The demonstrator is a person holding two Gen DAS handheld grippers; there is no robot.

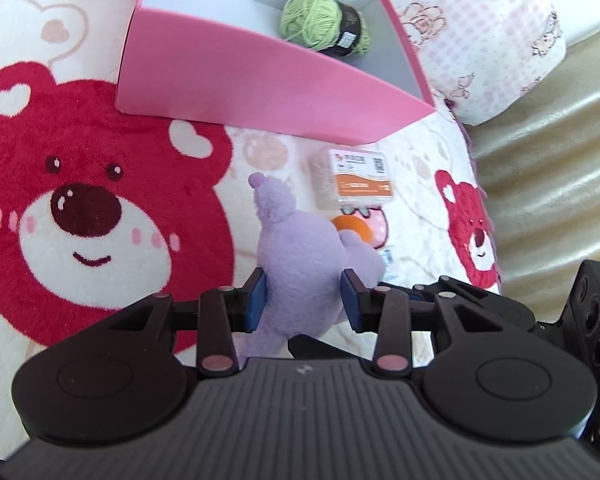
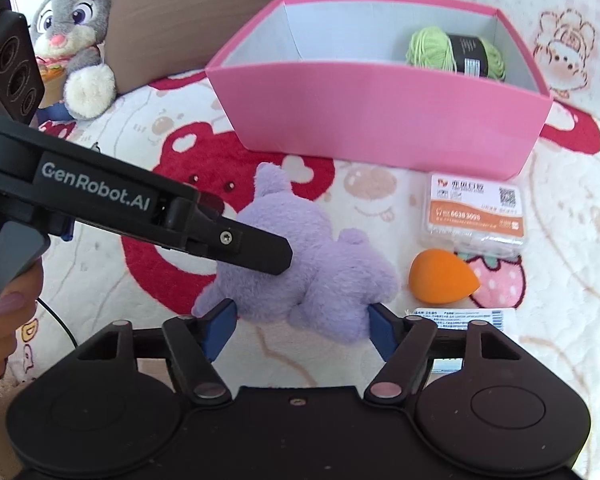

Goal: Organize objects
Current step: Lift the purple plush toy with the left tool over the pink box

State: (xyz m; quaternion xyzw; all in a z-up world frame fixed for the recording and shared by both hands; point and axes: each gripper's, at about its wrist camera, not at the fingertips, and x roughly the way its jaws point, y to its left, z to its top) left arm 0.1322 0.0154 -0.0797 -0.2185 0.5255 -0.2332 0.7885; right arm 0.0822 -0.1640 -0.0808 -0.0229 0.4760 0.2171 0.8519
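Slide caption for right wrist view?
Left gripper closes on purple plush; pink box holds green yarn.

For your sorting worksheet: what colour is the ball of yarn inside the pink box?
Light green yarn with a black label, clearest in the right wrist view.

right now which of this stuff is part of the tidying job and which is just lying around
Part of the job:
- purple plush toy, between the left gripper pads
- pink box, green yarn already inside
- orange sponge
- labelled clear case
- right gripper, open

Just lying about:
- grey bunny plush
- bear blanket
- pillow
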